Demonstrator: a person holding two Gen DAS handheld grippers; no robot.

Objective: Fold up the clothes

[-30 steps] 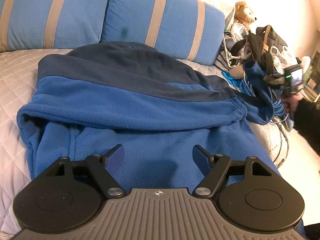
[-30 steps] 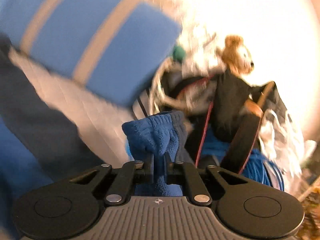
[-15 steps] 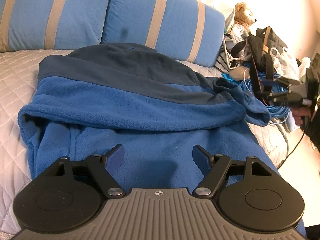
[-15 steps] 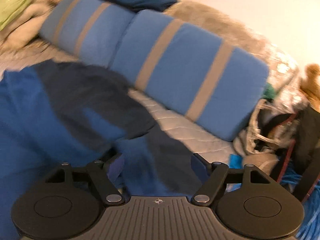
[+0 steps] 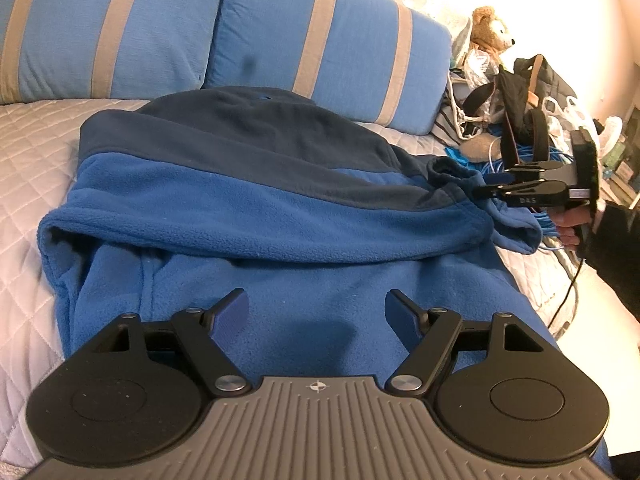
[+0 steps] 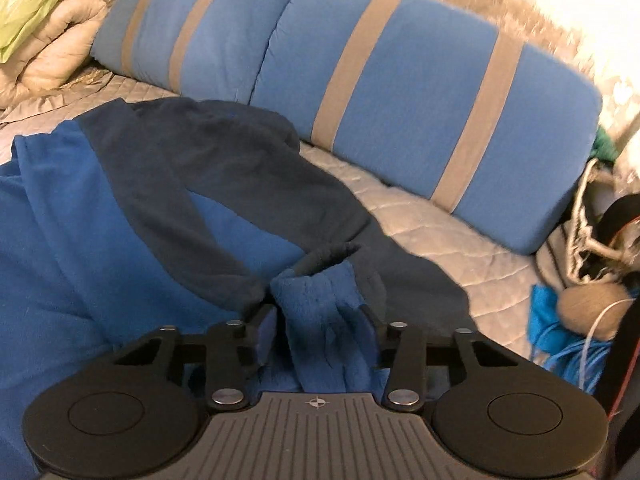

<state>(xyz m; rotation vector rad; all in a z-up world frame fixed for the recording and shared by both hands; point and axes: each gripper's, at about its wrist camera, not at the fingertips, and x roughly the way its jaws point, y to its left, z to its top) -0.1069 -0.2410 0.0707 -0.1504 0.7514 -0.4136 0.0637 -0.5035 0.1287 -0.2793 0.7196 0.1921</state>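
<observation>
1. The left gripper [image 5: 316,316] has its jaws wide apart. Nothing sits between them and the pads clamp nothing. It hovers over the lower part of the two-tone blue fleece jacket [image 5: 256,216], at the bottom centre of the left wrist view.
2. The right gripper [image 6: 320,320] has its jaws partly apart; they have just been closing. A bunched sleeve cuff [image 6: 320,304] of the jacket lies between them. The left finger [image 6: 266,320] stands against the fabric; whether the pads press the cuff cannot be told.
3. In the left wrist view the right gripper [image 5: 486,190] appears at the right edge, held by a hand [image 5: 570,228] in a dark sleeve, with its tips at the jacket's right-hand cuff.
4. The jacket lies flat on a pale quilted bedspread [image 5: 28,152]. It fills the centre of the left wrist view, directly ahead of the left gripper. In the right wrist view it covers the left half and bottom centre.
5. The jacket's long axis runs from the bottom of the left wrist frame toward the top. The dark navy part [image 5: 240,128] points up-frame, toward two blue cushions with tan stripes [image 5: 320,36].
6. The upper part of the jacket is folded over the bright blue body, forming a horizontal fold across mid-frame.
7. A brown teddy bear [image 5: 490,30] sits at the upper right, above bags and blue cables.
</observation>
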